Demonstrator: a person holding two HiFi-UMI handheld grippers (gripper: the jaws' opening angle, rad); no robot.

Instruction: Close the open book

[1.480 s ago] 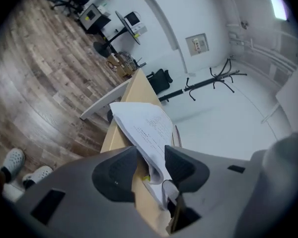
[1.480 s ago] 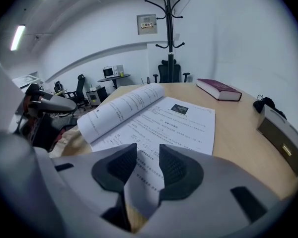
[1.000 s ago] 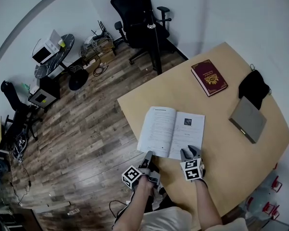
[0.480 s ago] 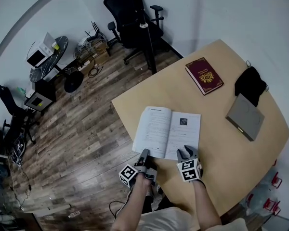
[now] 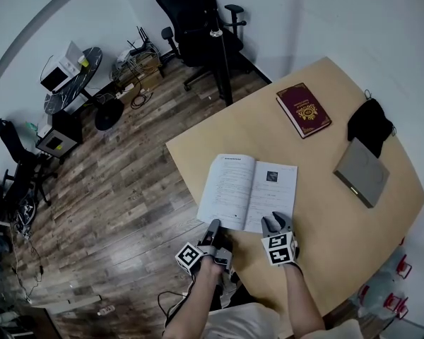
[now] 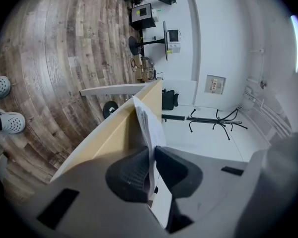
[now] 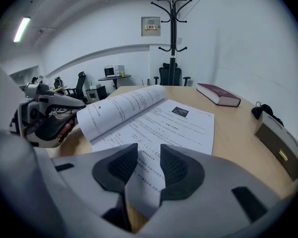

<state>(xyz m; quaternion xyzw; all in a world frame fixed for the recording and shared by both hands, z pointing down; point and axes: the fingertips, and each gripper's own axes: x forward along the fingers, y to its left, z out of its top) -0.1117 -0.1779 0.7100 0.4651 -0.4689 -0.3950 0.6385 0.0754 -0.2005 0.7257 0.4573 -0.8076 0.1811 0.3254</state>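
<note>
Now the left claw (image 5: 213,225) grips the near edge of the left-hand leaves of the open book (image 5: 249,191). Its jaws have just been closing, and the paper is pinched between the pads and raised in a curve, probably so that this half can be swung over the spine. The right claw (image 5: 276,222) sits with jaws apart over the near corner of the right page, gripping nothing, likely to keep that side flat.

The book lies near the person's edge of the pale wooden surface (image 5: 339,224), well apart from a red book (image 5: 304,110), a grey notebook (image 5: 362,172) and a black pouch (image 5: 371,127) farther back. Around it are a plank floor (image 5: 120,189), a black office chair (image 5: 198,30) and a round side table (image 5: 81,83).
</note>
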